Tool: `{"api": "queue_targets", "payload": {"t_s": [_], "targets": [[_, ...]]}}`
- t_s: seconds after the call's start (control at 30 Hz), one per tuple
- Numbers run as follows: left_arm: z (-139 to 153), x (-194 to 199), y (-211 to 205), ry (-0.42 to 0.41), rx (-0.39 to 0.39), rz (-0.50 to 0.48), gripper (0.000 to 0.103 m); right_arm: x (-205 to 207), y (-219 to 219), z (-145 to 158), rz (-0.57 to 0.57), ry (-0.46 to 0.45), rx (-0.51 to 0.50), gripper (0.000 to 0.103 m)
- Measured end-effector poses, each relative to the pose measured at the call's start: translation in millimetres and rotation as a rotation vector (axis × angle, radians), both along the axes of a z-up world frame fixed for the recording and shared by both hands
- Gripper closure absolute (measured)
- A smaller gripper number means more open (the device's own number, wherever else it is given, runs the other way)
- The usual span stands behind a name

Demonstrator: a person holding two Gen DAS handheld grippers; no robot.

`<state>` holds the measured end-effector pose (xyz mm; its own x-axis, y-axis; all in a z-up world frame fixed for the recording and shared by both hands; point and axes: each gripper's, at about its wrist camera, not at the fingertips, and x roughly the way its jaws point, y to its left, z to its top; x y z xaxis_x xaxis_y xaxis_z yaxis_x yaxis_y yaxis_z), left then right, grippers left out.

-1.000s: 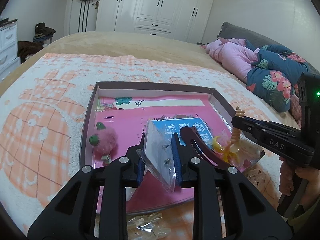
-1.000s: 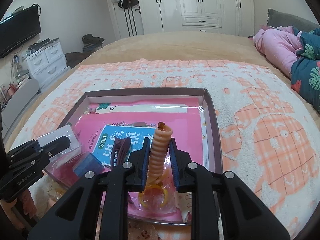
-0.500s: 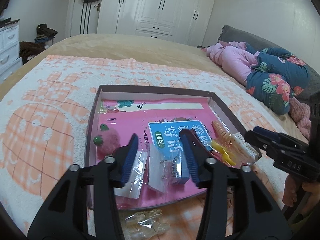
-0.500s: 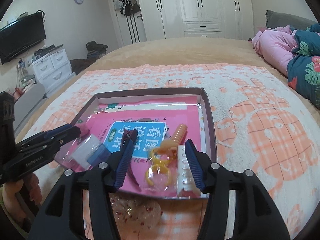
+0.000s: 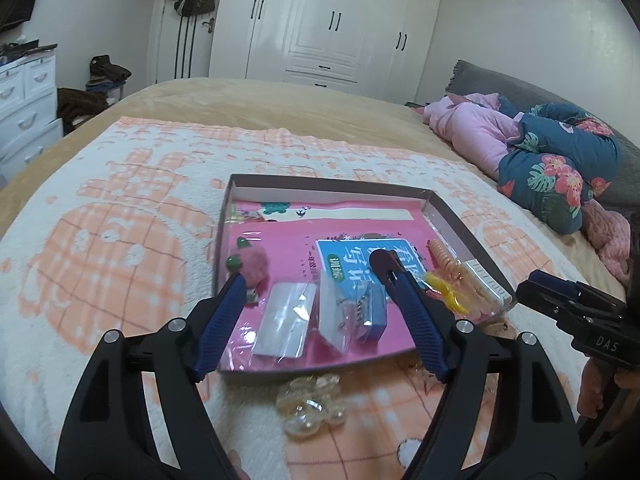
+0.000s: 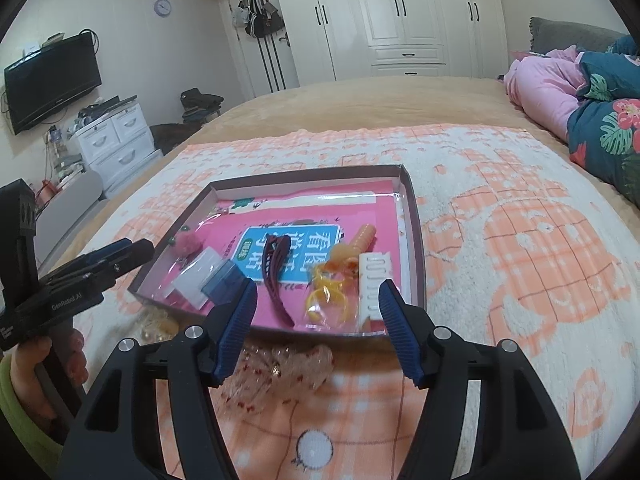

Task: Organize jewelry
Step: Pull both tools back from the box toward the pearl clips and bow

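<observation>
A shallow brown box tray (image 5: pixel 456 224) (image 6: pixel 412 208) with a pink lining lies on the bed. In it lie clear earring bags (image 5: pixel 286 320), a blue box (image 5: pixel 374 312) (image 6: pixel 224 280), a dark red hair clip (image 5: pixel 386 264) (image 6: pixel 276 264), an orange spiral hair tie (image 5: pixel 442 258) (image 6: pixel 362 238), a yellow ring bag (image 6: pixel 326 296), a white comb (image 6: pixel 370 284) and a pink pompom (image 5: pixel 252 264). My left gripper (image 5: pixel 316 320) is open and empty above the tray's near edge. My right gripper (image 6: pixel 314 320) is open and empty at the tray's near edge.
A clear bead bracelet (image 5: pixel 312 404) lies on the blanket in front of the tray. A pinkish transparent bag (image 6: pixel 280 368) lies below the right gripper. Pink and floral bedding (image 5: pixel 540 160) is piled at the right. White wardrobes (image 6: pixel 400 20) stand behind the bed.
Both grippers opened and pulled back. The left let go of the earring bag and the right let go of the orange spiral hair tie; both now lie in the tray.
</observation>
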<state>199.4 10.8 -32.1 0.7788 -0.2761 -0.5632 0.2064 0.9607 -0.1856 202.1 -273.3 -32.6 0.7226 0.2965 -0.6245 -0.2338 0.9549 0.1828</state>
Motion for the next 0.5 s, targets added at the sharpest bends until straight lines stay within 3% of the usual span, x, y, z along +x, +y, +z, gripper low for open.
{"api": "queue_targets", "payload": {"t_s": [0.5], "targets": [[-7,-34,13,0.041,0.028,0.030,0.024,-28,7,-9,0.038,0.009,-0.048,0.041]]}}
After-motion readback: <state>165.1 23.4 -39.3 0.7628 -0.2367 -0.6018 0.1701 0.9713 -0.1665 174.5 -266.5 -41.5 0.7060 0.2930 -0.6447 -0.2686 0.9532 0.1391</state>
